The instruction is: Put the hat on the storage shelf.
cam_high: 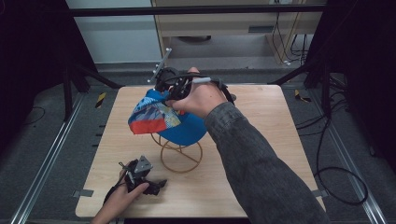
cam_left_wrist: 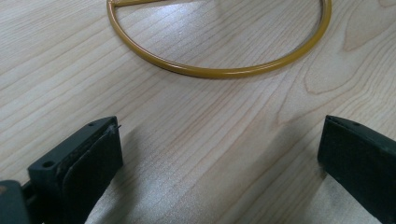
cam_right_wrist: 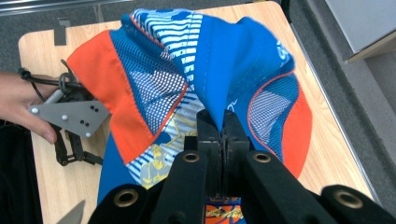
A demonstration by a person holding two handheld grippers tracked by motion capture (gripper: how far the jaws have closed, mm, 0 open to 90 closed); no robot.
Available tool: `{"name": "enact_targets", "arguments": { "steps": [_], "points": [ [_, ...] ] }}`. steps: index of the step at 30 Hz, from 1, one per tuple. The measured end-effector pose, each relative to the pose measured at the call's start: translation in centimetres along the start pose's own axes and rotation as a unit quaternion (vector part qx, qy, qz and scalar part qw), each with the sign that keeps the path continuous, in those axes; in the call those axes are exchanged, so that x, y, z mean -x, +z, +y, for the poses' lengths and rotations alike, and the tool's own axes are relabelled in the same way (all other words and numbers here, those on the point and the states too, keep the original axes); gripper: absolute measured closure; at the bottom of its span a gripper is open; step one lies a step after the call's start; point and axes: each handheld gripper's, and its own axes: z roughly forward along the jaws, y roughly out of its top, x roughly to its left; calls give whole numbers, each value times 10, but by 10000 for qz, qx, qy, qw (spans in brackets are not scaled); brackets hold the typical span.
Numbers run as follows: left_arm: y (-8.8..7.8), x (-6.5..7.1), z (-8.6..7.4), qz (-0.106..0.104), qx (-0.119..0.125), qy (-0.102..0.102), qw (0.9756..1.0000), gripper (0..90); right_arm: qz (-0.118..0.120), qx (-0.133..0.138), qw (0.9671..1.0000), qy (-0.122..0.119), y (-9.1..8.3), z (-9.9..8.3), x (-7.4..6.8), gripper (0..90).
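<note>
A blue cap (cam_high: 163, 119) with orange panels, mesh and striped print hangs over a gold wire stand (cam_high: 181, 156) at the table's middle. My right gripper (cam_high: 170, 88) is above the cap's far side, shut on a fold of its blue fabric (cam_right_wrist: 219, 93); the jaws (cam_right_wrist: 222, 123) press together with cloth pinched between them. My left gripper (cam_high: 156, 184) rests low near the table's front left, held by a hand. Its jaws (cam_left_wrist: 219, 140) stand wide open over bare wood, facing the stand's round base ring (cam_left_wrist: 219, 72). Its grey plate (cam_right_wrist: 70, 116) lies left of the cap.
The light wooden table (cam_high: 261, 154) has bare room to the right and front of the stand. Dark frame posts (cam_high: 70, 79) flank the table. Cables (cam_high: 336, 182) lie on the grey floor at the right. A cabinet (cam_high: 224, 23) stands beyond the far edge.
</note>
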Motion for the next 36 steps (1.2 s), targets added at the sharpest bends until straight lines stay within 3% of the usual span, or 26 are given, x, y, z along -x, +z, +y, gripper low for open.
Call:
{"name": "enact_targets", "arguments": {
  "steps": [20, 36],
  "points": [
    [0, 0, 0, -7, 18, -11, 10000, 0, 78, -90, 9999, 36, 10, -9, -3, 869],
    [0, 0, 0, -5, 19, -19, 10000, 0, 101, -64, 9999, 60, 10, -15, -3, 727]
  ]
}}
